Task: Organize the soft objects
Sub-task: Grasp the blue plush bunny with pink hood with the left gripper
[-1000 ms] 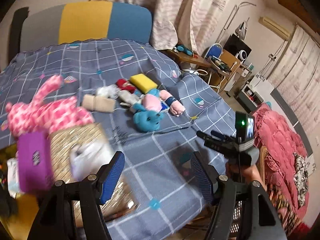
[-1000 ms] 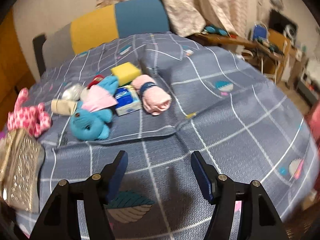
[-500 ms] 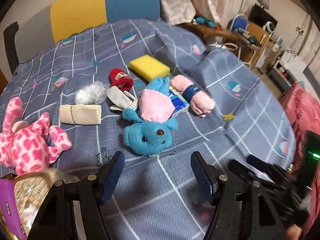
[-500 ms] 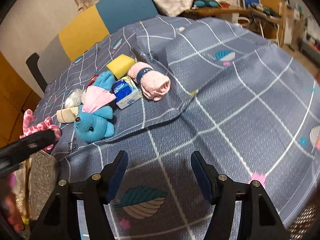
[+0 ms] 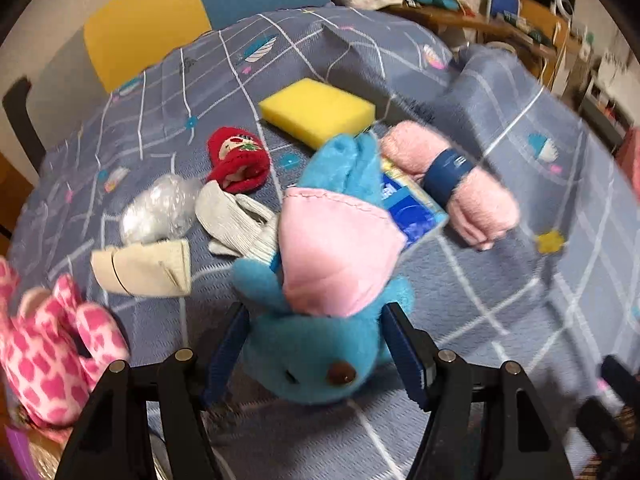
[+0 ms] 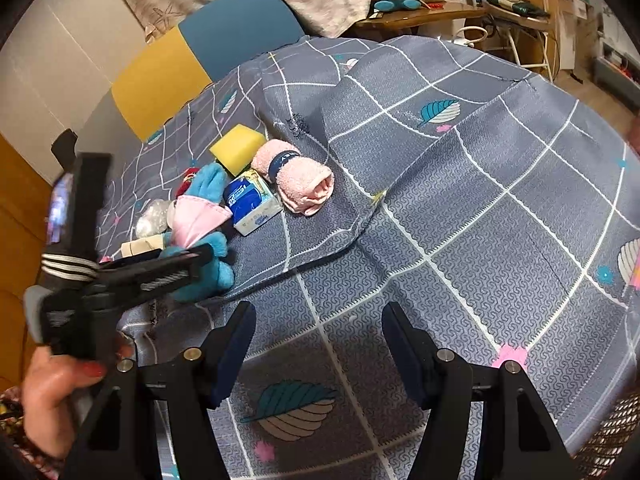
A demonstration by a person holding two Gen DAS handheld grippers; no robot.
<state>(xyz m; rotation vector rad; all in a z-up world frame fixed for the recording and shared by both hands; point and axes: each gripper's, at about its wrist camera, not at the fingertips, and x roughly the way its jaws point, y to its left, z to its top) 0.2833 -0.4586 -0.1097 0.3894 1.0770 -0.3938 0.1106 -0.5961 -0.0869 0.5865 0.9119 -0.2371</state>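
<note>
Left wrist view, fuzzy blue plush toy [image 5: 320, 344] between spread ribbed fingers [image 5: 226, 354], right fingers [image 6: 236, 346] spread, empty.

A blue plush toy [image 5: 316, 344] in a pink cloth lies on the bed [image 5: 500, 288], head nearest the camera. Behind it lie a yellow sponge [image 5: 316, 110], a rolled pink towel [image 5: 452, 180] banded in blue, a blue tissue pack [image 5: 408, 212], a red sock [image 5: 236, 160], grey socks [image 5: 232, 220], a beige roll [image 5: 144, 266] and a pink spotted plush [image 5: 48, 356].

A yellow-and-blue headboard [image 6: 200, 56] stands behind the grey checked bedspread [image 6: 480, 220]
</note>
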